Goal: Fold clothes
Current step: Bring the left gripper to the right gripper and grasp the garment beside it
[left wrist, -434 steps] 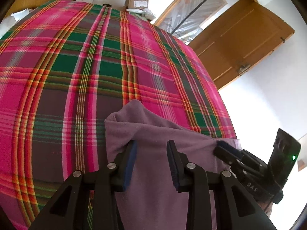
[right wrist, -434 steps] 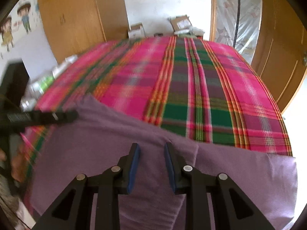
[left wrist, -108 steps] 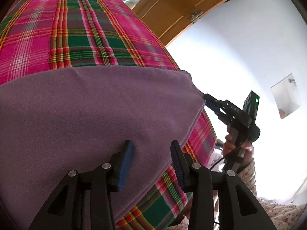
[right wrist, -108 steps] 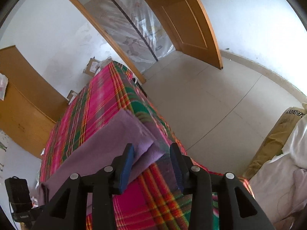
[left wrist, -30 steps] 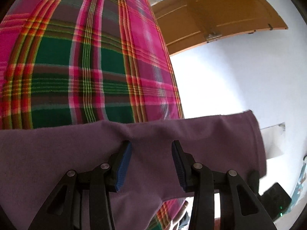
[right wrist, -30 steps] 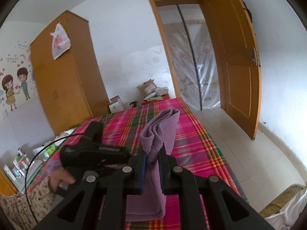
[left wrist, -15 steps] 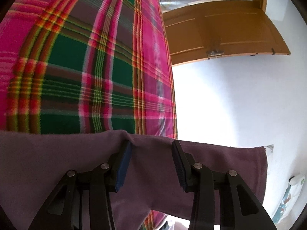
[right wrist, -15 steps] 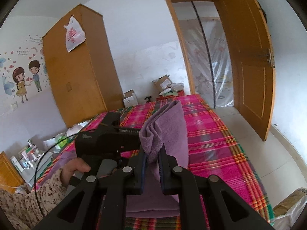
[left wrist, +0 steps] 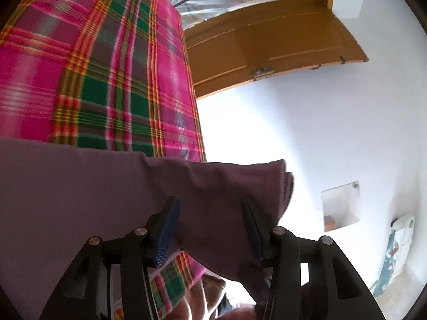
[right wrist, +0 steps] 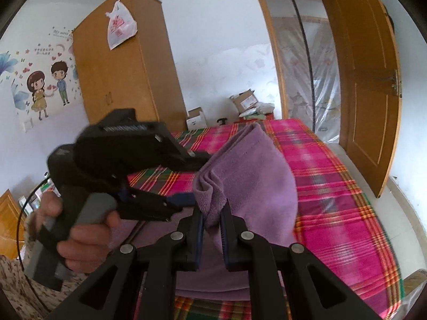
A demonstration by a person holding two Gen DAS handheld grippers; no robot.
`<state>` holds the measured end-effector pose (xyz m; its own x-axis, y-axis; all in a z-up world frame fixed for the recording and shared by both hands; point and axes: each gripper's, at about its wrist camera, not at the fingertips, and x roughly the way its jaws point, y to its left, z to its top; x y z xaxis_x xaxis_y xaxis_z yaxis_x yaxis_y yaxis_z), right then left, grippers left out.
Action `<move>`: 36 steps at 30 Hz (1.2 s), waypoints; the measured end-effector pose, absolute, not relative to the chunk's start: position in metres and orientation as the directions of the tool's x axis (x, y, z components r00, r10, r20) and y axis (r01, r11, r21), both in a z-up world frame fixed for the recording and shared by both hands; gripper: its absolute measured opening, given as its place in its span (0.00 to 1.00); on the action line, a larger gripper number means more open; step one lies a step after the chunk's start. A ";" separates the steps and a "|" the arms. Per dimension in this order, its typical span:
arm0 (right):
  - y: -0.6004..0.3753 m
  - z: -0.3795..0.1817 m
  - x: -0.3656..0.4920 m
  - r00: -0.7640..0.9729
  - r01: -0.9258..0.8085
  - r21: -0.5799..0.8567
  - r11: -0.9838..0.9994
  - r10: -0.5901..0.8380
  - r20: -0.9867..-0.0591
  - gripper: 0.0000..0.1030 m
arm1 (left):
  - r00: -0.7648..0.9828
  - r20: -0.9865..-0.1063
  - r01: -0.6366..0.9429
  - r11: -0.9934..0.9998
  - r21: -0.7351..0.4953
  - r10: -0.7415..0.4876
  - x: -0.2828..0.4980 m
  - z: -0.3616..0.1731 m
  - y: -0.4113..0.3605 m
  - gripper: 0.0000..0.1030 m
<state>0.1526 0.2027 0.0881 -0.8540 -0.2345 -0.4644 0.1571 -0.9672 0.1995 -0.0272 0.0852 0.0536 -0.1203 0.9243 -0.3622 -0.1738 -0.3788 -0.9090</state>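
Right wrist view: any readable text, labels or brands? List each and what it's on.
Nothing reads clearly in either view.
Wall sticker: a line of small script above the cartoon couple, too small to read.
Plastic bag on the wardrobe: red print, blurred.
Left gripper body: a pale strip of lettering on its top, motion-blurred.
Cardboard boxes by the far wall: labels too small.
Left wrist view: no text.

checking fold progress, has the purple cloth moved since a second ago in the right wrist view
Yes. The purple cloth, pinched in the right hand-held gripper, now sits nearer the door, with the left hand-held gripper at its edge.
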 end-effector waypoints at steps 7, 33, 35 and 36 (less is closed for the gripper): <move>0.178 0.075 0.143 -0.821 0.199 0.199 -0.960 -0.274 -0.501 0.11 | -0.184 -0.348 -0.152 -0.376 -0.914 0.919 -0.017 0.054 0.047 0.50; 0.117 0.025 0.122 -0.697 0.285 0.214 -0.935 -0.355 -0.623 0.11 | -0.342 -0.398 -0.073 -0.447 -0.892 0.851 0.006 0.042 -0.031 0.53; 0.114 0.021 0.120 -0.688 0.285 0.206 -0.936 -0.350 -0.636 0.11 | -0.350 -0.404 -0.084 -0.458 -0.885 0.845 0.008 0.044 -0.033 0.53; 0.114 0.019 0.119 -0.685 0.284 0.199 -0.938 -0.343 -0.642 0.12 | -0.354 -0.408 -0.093 -0.465 -0.880 0.842 0.010 0.045 -0.035 0.53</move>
<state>0.1194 0.1135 0.0189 -0.6852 -0.3435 -0.6423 0.2838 -0.9380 0.1988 0.0096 -0.0348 0.0447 -0.3536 0.8419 -0.4077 -0.0934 -0.4654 -0.8801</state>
